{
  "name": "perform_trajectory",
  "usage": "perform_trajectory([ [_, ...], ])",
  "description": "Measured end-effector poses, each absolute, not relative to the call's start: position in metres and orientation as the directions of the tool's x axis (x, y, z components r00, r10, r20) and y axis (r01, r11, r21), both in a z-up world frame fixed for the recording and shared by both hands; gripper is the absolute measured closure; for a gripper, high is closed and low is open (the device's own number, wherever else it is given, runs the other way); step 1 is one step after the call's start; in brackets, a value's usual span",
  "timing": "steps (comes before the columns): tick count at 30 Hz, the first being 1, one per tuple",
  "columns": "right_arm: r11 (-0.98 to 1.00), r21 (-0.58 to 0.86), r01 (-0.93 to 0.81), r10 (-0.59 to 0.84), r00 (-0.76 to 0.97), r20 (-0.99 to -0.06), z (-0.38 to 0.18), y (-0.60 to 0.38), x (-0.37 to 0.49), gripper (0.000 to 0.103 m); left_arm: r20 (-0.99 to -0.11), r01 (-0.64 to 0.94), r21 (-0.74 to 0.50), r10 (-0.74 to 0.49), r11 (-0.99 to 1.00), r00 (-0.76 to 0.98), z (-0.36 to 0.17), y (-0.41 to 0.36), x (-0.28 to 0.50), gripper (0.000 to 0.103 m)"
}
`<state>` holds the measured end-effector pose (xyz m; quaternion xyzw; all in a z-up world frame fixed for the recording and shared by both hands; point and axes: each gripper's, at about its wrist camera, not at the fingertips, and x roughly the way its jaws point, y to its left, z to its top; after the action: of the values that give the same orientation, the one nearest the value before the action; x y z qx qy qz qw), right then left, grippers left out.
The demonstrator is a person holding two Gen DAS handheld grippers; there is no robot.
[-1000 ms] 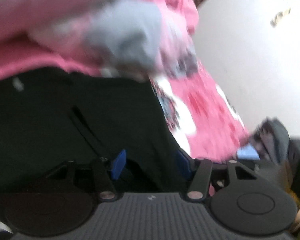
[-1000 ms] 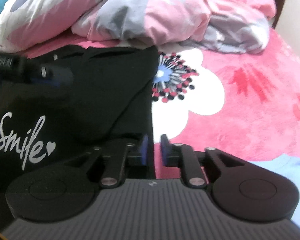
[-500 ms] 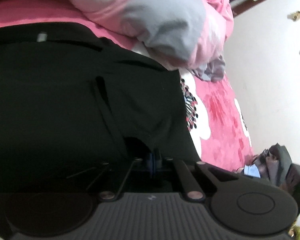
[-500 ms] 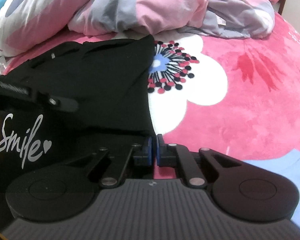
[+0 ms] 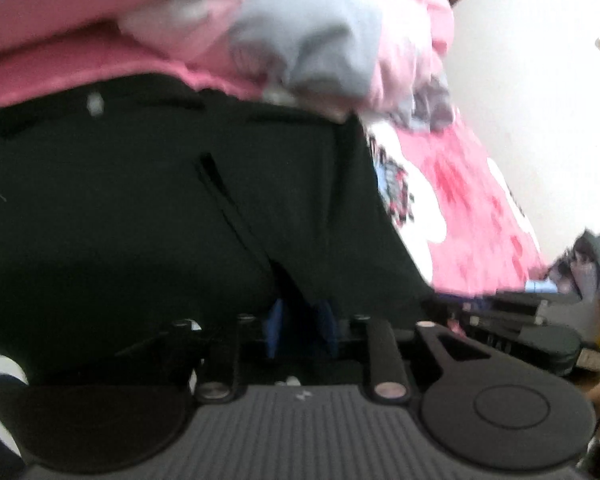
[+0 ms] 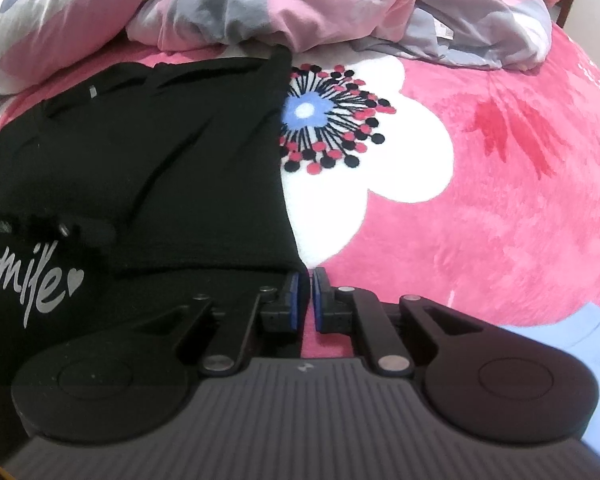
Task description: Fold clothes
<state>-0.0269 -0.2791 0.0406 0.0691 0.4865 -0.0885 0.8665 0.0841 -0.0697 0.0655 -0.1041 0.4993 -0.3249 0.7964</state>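
A black shirt with a silver "Smile" print lies flat on the pink floral blanket. My left gripper is low over the shirt's middle. Its jaws are opening, and a dark fold of the shirt runs down between the blue pads, which stand a little apart; the view is blurred. My right gripper sits at the shirt's right edge near the front. Its blue pads are almost together, with the shirt's edge running into the thin slit between them.
A crumpled pink, grey and white duvet is piled behind the shirt. A light blue garment lies at the front right. The left tool's dark frame rests over the shirt at the left. A white wall borders the bed.
The left pads went from wide apart to shut on a fold of the shirt, and now stand slightly parted. The right pads closed at the shirt's edge and stayed there.
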Motion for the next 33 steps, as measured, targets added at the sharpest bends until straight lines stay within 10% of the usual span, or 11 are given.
perform_trajectory([
  [10,0.978,0.01,0.208,-0.098,0.503,-0.859,0.038,-0.276,-0.025,0.098,-0.722,0.374,-0.346,-0.499,0.86,0.48,0.059,-0.078,0.142,0.062],
  [13,0.978,0.011,0.208,-0.098,0.505,-0.857,0.037,-0.276,-0.025,0.098,-0.724,0.426,-0.281,-0.481,0.86,0.494,0.057,-0.086,0.145,0.069],
  [16,0.977,0.015,0.211,-0.097,0.509,-0.855,0.037,-0.276,-0.026,0.098,-0.719,0.452,-0.234,-0.466,0.861,0.515,0.057,-0.087,0.141,0.099],
  [25,0.974,0.023,0.224,-0.098,0.513,-0.853,0.036,-0.276,-0.028,0.098,-0.727,0.354,-0.235,-0.405,0.905,0.555,0.056,-0.077,0.143,0.099],
  [33,0.979,0.017,0.205,-0.088,0.493,-0.865,0.052,-0.279,-0.03,0.081,-0.679,0.338,-0.187,-0.37,0.922,0.634,0.086,-0.063,0.117,0.054],
])
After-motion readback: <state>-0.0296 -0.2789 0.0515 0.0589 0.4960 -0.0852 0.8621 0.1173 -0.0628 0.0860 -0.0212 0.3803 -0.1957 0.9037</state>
